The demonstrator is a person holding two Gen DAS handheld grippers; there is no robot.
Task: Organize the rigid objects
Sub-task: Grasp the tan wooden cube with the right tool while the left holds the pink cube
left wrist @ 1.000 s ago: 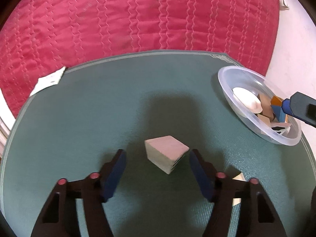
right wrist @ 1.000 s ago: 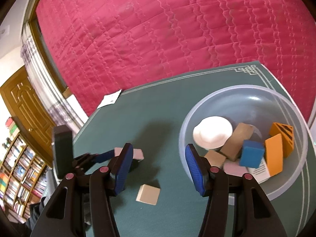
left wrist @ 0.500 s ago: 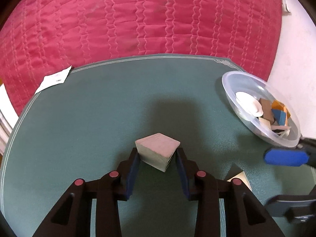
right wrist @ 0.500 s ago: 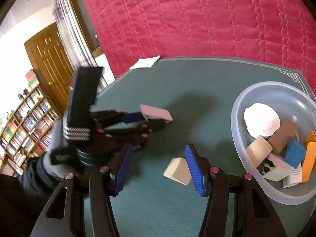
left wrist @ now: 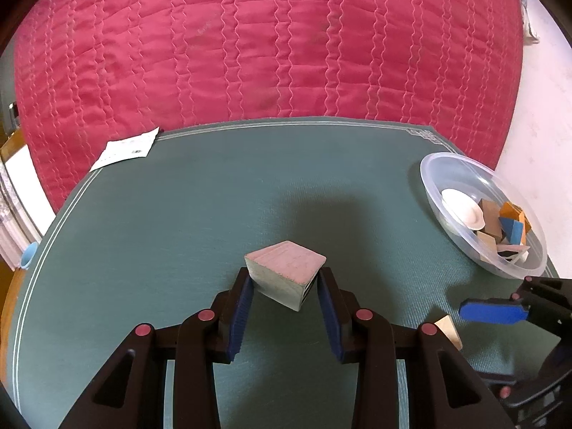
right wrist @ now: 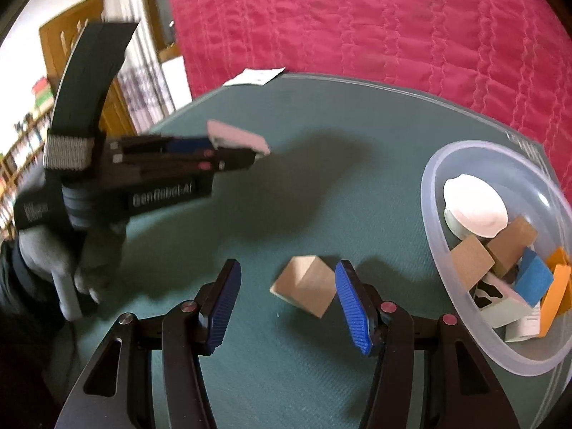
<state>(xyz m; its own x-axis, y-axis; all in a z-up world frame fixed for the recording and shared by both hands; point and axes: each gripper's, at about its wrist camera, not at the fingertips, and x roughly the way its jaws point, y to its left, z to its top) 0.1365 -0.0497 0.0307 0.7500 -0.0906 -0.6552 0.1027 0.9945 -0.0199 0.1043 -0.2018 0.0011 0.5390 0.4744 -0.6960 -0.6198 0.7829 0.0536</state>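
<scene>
Our left gripper (left wrist: 285,286) jaws, newly closed, now pinch the pink block (left wrist: 286,271), while our right gripper (right wrist: 286,296) jaws stand spread around the tan block (right wrist: 304,286).

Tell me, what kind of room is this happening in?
Most likely a room in someone's home. A table with a green mat stands against a red quilted bedspread. Off to the side are a wooden door and bookshelves packed with books.

"GenRobot.AI" on left gripper (right wrist: 228,150)
</scene>
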